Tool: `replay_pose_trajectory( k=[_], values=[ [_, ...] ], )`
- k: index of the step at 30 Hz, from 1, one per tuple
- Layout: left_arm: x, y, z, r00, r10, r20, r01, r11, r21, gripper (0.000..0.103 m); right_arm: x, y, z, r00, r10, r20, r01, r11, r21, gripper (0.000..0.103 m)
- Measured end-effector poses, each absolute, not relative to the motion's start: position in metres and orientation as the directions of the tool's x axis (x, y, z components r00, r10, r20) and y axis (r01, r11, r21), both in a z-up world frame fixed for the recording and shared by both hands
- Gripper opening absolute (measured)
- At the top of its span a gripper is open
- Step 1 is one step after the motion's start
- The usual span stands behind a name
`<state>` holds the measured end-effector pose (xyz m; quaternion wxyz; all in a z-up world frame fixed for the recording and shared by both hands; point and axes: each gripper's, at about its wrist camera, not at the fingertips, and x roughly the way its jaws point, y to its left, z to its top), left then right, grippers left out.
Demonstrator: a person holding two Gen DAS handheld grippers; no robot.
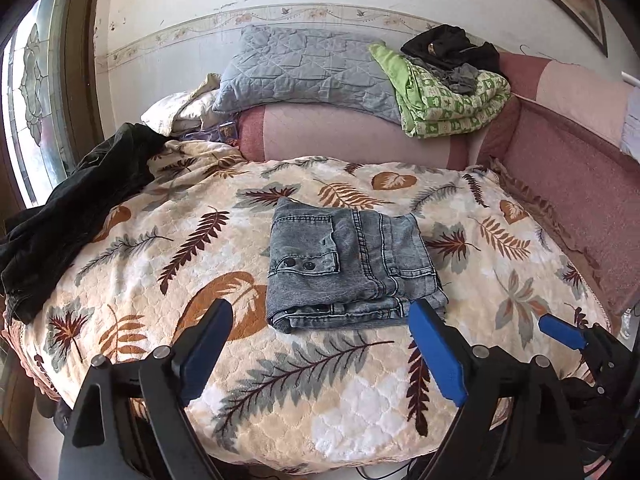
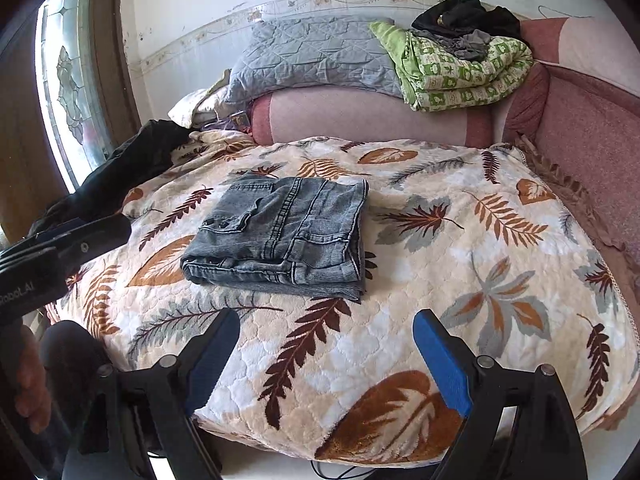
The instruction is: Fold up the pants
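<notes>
The grey denim pants (image 1: 352,268) lie folded into a compact, thick rectangle on the leaf-patterned blanket (image 1: 160,240), pocket and seams facing up. My left gripper (image 1: 320,308) hovers just in front of the fold's near edge, its jaws wide apart and nothing between them. In the right wrist view the pants (image 2: 280,236) lie ahead and to the left of my right gripper (image 2: 327,317), which is open and empty over bare blanket (image 2: 440,260). A blue finger (image 1: 558,329) of the right gripper shows at the lower right of the left wrist view.
A black garment (image 1: 80,208) is draped over the bed's left edge. At the back, a grey quilted pillow (image 1: 304,68), a green blanket (image 1: 448,96) and dark clothes (image 1: 444,46) rest on a pink bolster (image 1: 352,132). A pink padded side (image 1: 580,200) bounds the right. A hand (image 2: 28,380) shows lower left.
</notes>
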<state>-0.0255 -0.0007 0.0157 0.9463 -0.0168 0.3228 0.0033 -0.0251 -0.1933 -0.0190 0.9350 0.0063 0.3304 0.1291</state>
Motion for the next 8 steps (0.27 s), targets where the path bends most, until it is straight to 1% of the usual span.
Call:
replay_pose_trajectory(
  k=[1, 2, 3, 8],
  values=[
    [-0.025, -0.0012, 0.016, 0.792, -0.008, -0.611, -0.013, 0.999, -0.031, 0.093, -0.0252, -0.1932, -0.0182, 0.749, 0.244, -0.616, -0.239, 0.967, 0.092, 0.09],
    [-0.0246, -0.0009, 0.0164, 0.793, -0.015, -0.609, -0.008, 0.999, -0.036, 0.098, -0.0252, -0.193, -0.0172, 0.752, 0.241, -0.614, -0.239, 0.967, 0.087, 0.09],
    [-0.0249, -0.0002, 0.0172, 0.798, -0.024, -0.603, -0.003, 0.999, -0.044, 0.1, -0.025, -0.1929, -0.0165, 0.753, 0.24, -0.613, -0.24, 0.967, 0.084, 0.09],
    [-0.0213, 0.0029, 0.0178, 0.796, -0.029, -0.605, -0.003, 0.999, -0.052, 0.1, -0.0223, -0.1891, -0.0145, 0.752, 0.248, -0.611, -0.251, 0.964, 0.083, 0.09]
  ],
)
